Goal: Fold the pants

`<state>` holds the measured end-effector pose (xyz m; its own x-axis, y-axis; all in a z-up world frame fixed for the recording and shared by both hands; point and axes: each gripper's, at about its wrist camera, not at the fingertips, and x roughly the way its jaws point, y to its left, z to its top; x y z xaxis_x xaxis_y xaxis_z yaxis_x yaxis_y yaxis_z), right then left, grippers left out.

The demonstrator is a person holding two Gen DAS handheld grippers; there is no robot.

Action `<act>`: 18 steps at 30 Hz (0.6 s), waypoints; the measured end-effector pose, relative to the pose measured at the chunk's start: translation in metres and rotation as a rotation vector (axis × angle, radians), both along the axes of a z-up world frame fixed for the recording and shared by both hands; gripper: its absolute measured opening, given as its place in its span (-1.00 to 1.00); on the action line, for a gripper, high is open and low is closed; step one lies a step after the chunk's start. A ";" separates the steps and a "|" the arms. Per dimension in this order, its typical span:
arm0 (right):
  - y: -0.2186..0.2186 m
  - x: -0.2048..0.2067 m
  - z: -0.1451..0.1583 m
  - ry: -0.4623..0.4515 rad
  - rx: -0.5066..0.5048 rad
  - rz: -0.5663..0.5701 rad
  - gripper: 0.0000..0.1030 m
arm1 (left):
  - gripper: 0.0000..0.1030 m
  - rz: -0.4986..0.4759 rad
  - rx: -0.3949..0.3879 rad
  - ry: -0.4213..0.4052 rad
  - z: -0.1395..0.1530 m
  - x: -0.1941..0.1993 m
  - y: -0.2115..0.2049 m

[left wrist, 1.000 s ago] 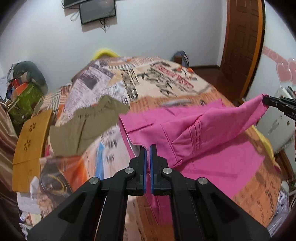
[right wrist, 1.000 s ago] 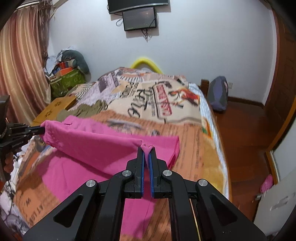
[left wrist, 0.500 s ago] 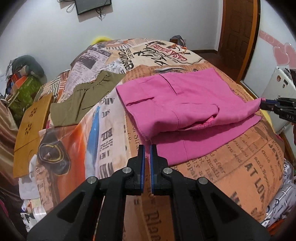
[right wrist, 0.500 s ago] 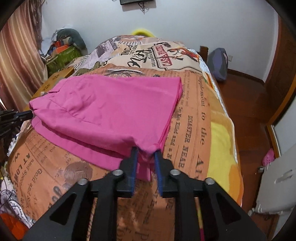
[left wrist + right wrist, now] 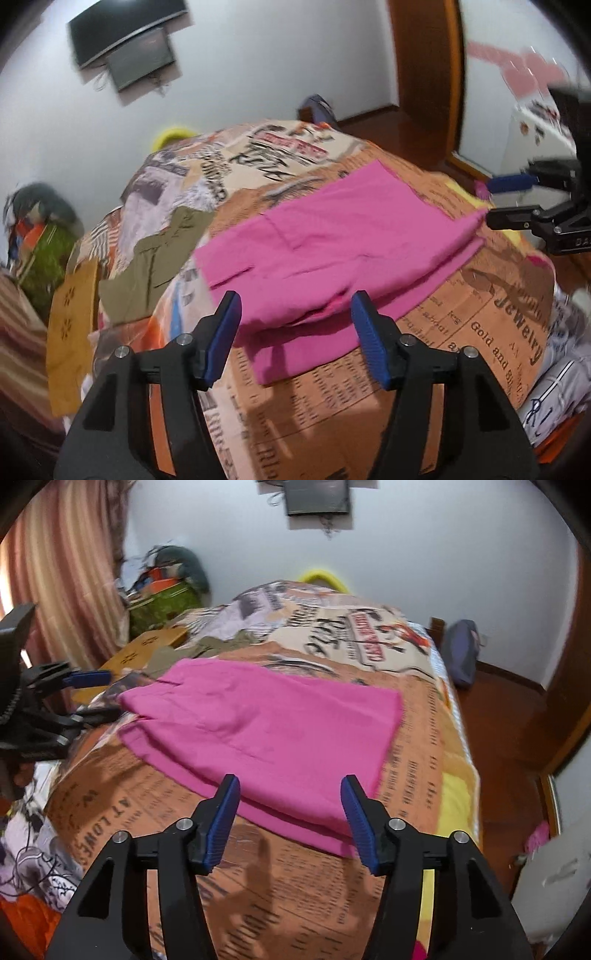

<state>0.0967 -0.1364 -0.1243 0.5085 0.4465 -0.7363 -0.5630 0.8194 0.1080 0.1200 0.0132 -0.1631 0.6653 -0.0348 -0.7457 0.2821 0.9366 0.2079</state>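
Observation:
The pink pants point(image 5: 332, 236) lie folded flat on the bed; they also show in the right wrist view point(image 5: 266, 731). My left gripper point(image 5: 295, 314) is open and empty, hovering just above the near edge of the pants. My right gripper point(image 5: 290, 797) is open and empty above the opposite near edge. In the left wrist view the right gripper point(image 5: 517, 199) shows at the right, open, beside the pants' corner. In the right wrist view the left gripper point(image 5: 88, 694) shows at the left, open.
The bed has a newspaper-print cover point(image 5: 480, 317). Olive-green clothing point(image 5: 155, 258) lies beyond the pants on the left. A wooden board point(image 5: 72, 325) stands by the bed's left side. A white appliance point(image 5: 554, 878) and wooden floor point(image 5: 498, 738) lie to the right.
Both grippers lowered the lifted pants onto the bed, folding them over. Both then opened, let go of the fabric and drew back a little.

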 end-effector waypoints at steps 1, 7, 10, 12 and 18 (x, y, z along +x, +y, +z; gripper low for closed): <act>0.006 0.000 -0.002 0.005 0.001 0.018 0.04 | 0.19 -0.018 0.016 0.016 -0.006 0.003 -0.005; 0.033 0.004 -0.019 0.054 0.008 0.071 0.04 | 0.19 -0.045 0.098 0.072 -0.034 0.019 -0.018; 0.042 0.008 -0.030 0.085 0.004 0.083 0.04 | 0.19 -0.063 0.089 0.068 -0.034 0.024 -0.024; 0.047 0.008 -0.032 0.096 0.006 0.091 0.04 | 0.15 -0.078 0.077 0.070 -0.033 0.025 -0.027; 0.058 0.011 -0.038 0.080 -0.025 0.114 0.04 | -0.34 -0.104 0.042 0.079 -0.028 0.028 -0.034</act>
<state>0.1076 -0.0782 -0.1621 0.3946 0.4785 -0.7844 -0.6427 0.7538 0.1365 0.1483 -0.0213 -0.1907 0.5989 -0.0683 -0.7979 0.3942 0.8924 0.2195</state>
